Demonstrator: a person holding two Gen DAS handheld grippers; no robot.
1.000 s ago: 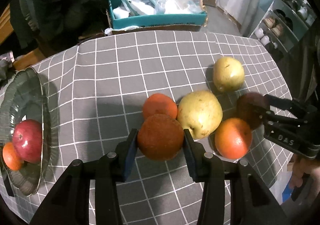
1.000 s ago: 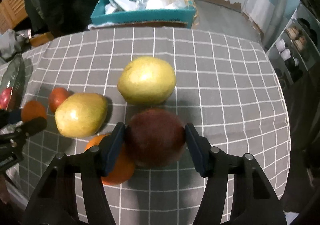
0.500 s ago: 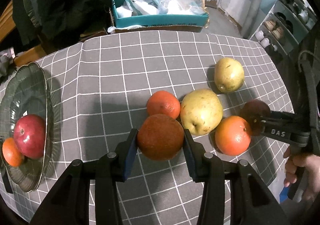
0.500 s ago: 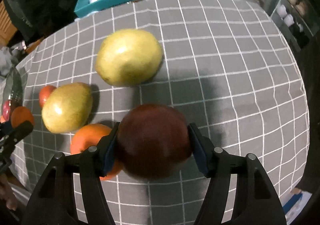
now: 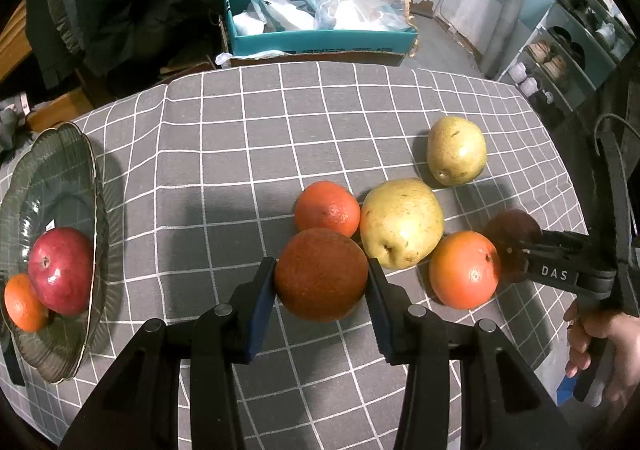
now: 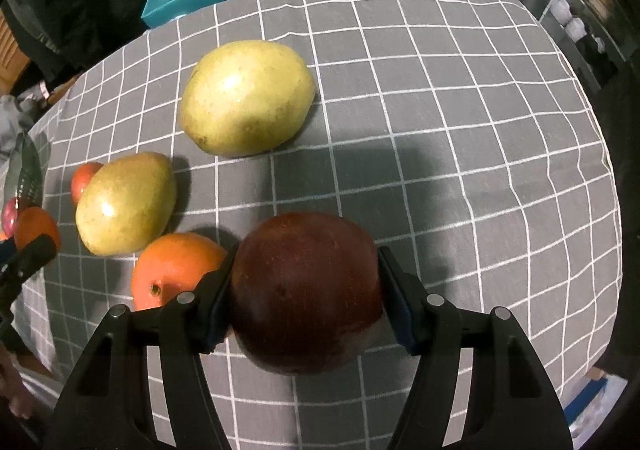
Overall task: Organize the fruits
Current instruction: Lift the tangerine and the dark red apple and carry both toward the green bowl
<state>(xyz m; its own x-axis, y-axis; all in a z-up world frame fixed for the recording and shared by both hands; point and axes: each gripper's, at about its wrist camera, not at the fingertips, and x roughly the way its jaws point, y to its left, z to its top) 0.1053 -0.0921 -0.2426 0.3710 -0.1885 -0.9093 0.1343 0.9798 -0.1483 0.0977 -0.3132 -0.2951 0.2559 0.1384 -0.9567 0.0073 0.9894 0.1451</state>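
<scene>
**Two fruits gripped, two already on the plate**

Two fruits lie on the green glass plate (image 5: 60, 154) at the far left of the checked grey tablecloth (image 5: 240, 138): a red apple (image 5: 61, 270) and, touching it at the plate's near edge, a small orange (image 5: 23, 304).

Moving right, your left gripper (image 5: 321, 282) is clamped on a dark, rough-skinned orange (image 5: 321, 274), both blue pads pressed to its sides. Just behind it sits a smaller mandarin (image 5: 327, 208), and beside that a large yellow pear (image 5: 401, 223), touching or nearly touching it. A bright orange (image 5: 465, 270) rests just right of the pear, with a second pear (image 5: 456, 150) lying apart, farther back.

At the far right, your right gripper (image 6: 305, 290) has a dark red apple (image 6: 306, 292) between its jaws. Those jaws are opening, though the pads look to be against the apple's sides. Whether the apple rests on the cloth you cannot tell from either view. Your right hand (image 5: 604, 354) grips the handle at the table's edge.
</scene>
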